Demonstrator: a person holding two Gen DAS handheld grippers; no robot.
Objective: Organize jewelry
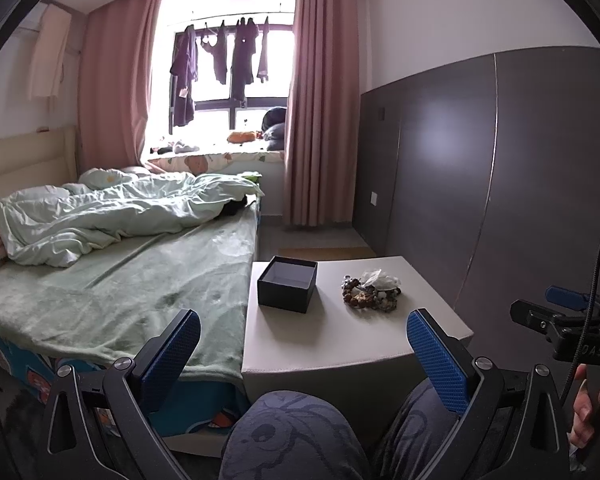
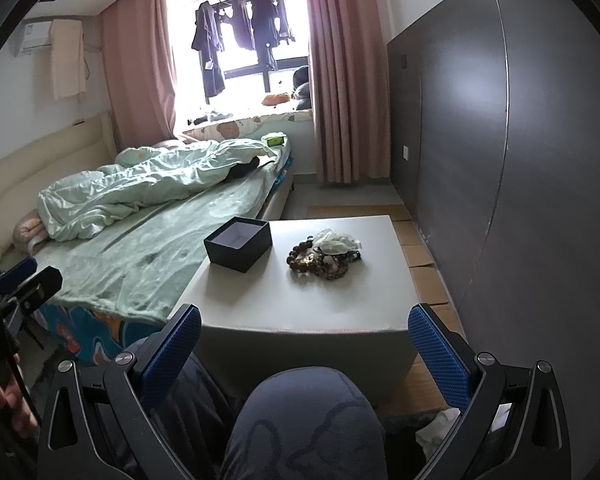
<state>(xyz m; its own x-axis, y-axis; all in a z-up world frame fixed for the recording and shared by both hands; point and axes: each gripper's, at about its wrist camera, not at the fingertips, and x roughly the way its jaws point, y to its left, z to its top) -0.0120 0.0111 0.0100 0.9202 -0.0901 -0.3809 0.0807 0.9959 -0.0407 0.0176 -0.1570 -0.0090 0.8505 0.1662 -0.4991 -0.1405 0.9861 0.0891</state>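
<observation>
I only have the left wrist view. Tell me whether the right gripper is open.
Observer: The right gripper is open, jaws wide apart, nothing between them.
Operator: Report what is on the floor right of the table.
Observer: Flat cardboard pieces lie between the table and the dark wall panel.
Operator: Say what the cloth on the left wall hangs from.
Observer: The cloth hangs at a wall air conditioner.

Pink curtains (image 1: 320, 120) frame a bright window (image 1: 228, 80) beyond the green-covered bed (image 1: 120, 280).
</observation>
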